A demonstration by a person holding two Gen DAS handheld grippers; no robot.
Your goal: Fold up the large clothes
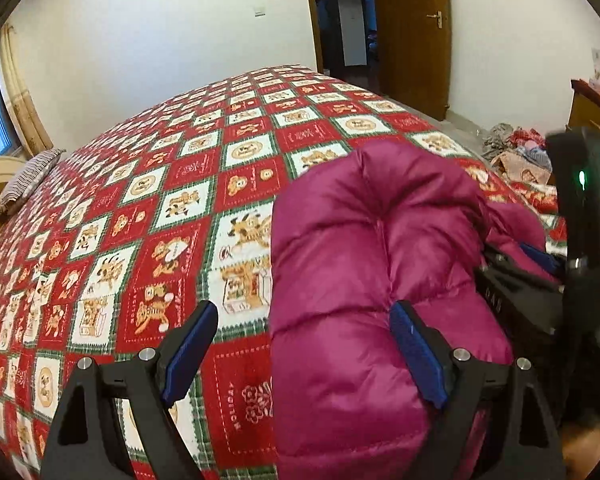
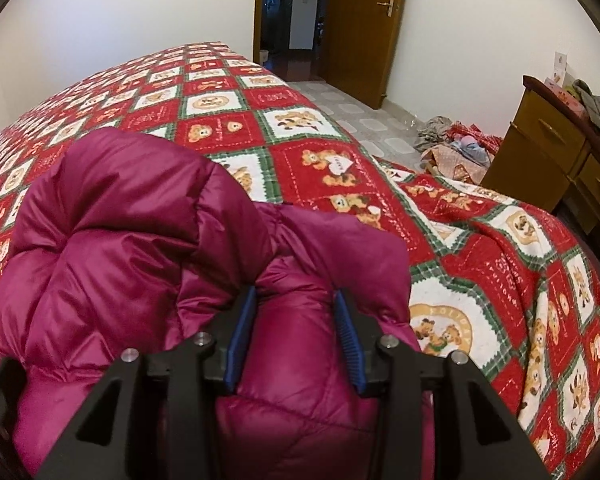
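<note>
While the magenta down jacket (image 1: pixel 364 248) lies bunched on the near part of the bed's red teddy-bear quilt (image 1: pixel 148 200), the left gripper (image 1: pixel 304 356) hangs with its blue-padded fingers wide apart; its right finger lies against the jacket, and only quilt shows between the two. To its right, the right gripper (image 2: pixel 296 336) has a puffy fold of the jacket squeezed between its fingers (pads pressing both sides). Far off stand a wooden door (image 2: pixel 364 28) and a dresser (image 2: pixel 556 160) on the right.
</note>
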